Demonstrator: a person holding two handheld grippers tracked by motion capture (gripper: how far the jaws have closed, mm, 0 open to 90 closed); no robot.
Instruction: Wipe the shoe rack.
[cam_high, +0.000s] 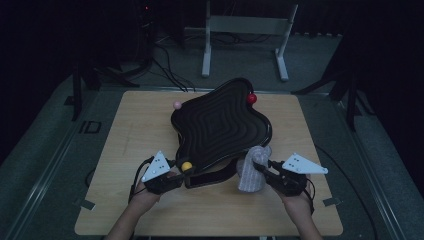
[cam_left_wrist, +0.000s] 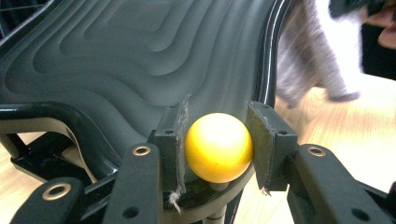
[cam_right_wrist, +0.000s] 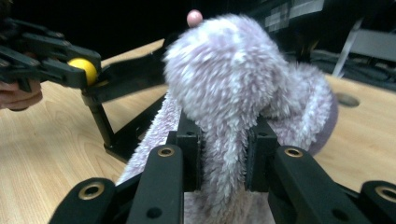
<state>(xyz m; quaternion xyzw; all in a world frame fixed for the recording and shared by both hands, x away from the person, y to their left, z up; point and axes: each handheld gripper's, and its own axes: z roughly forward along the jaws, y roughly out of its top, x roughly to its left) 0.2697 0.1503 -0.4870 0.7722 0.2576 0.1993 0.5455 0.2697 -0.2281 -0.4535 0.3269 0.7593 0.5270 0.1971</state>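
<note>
A black wavy tray (cam_high: 220, 125) with stepped ridges stands raised on a black stand in the middle of the wooden table (cam_high: 135, 125). My left gripper (cam_high: 180, 169) is shut on a yellow ball (cam_left_wrist: 218, 147) at the tray's near left edge (cam_left_wrist: 116, 70); the ball (cam_high: 187, 166) shows between the pads. My right gripper (cam_right_wrist: 223, 156) is shut on a fluffy grey-lilac cloth (cam_right_wrist: 233, 84), which hangs by the tray's near right corner (cam_high: 251, 170). A red ball (cam_high: 251, 98) rests on the tray's far right rim. A pink ball (cam_high: 177, 105) sits by its far left edge.
The tray's black stand (cam_high: 210, 177) reaches toward the table's front between my two grippers. A white metal frame (cam_high: 245, 35) stands on the floor behind the table. Cables (cam_high: 165, 65) lie on the floor at the back left.
</note>
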